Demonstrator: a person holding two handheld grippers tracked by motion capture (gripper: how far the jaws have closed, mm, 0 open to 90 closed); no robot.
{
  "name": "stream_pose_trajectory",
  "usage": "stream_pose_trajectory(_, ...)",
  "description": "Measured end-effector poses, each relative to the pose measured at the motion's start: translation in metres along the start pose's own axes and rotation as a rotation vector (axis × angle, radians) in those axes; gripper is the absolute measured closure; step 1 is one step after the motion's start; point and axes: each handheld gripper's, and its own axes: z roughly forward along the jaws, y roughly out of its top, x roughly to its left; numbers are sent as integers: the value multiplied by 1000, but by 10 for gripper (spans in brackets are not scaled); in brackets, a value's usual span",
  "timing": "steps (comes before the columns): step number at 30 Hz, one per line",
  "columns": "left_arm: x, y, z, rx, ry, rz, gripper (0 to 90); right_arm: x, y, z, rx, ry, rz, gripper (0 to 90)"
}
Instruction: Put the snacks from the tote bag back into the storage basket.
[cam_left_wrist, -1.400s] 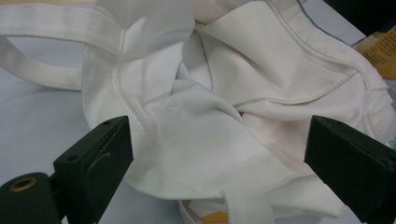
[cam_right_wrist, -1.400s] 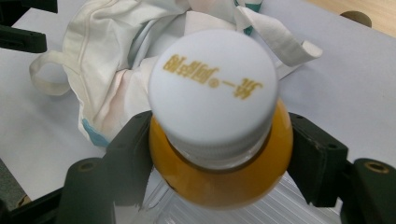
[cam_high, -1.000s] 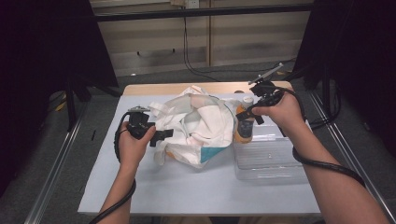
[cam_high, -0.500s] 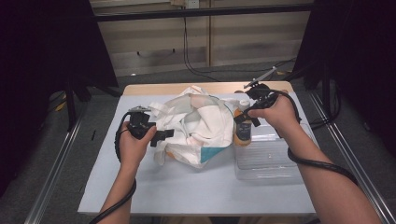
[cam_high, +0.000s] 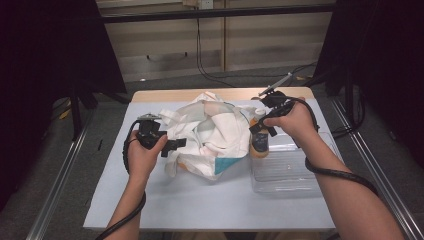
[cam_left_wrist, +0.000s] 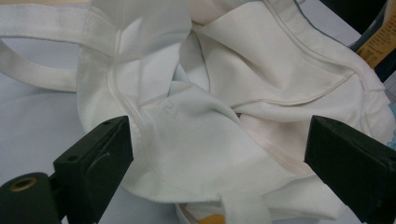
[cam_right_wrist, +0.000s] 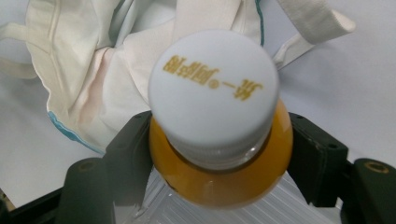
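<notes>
One bottle (cam_right_wrist: 219, 135) clamped by right gripper (cam_right_wrist: 219, 158), one bag (cam_high: 210, 135), left gripper (cam_left_wrist: 224, 158) wide

Bag (cam_high: 212, 132) lies mid-desk (cam_high: 210, 205). Bin (cam_high: 290, 170) sits right of it, near the desk's right edge. Bottle (cam_high: 260, 142) stands between bag and bin, in the right tongs (cam_high: 261, 129). Left tongs (cam_high: 176, 145) at the bag's left side.

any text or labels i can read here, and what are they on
"统一" then three more gold characters and an ® sign, upside down and too soft to read: on the white cap of the orange drink bottle.
Yellow label at the left gripper view's edge: print too blurred to read.
Cloth bag: no readable text.
</notes>
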Motion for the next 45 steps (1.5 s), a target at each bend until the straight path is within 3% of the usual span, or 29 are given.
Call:
stream_pose_trajectory(22,1,0,-1,4,2,8,76,0,-4,10,47,-7,13,303)
stream_pose_trajectory(45,0,1,-2,-1,2,8,76,-1,-9,17,48,-4,8,303)
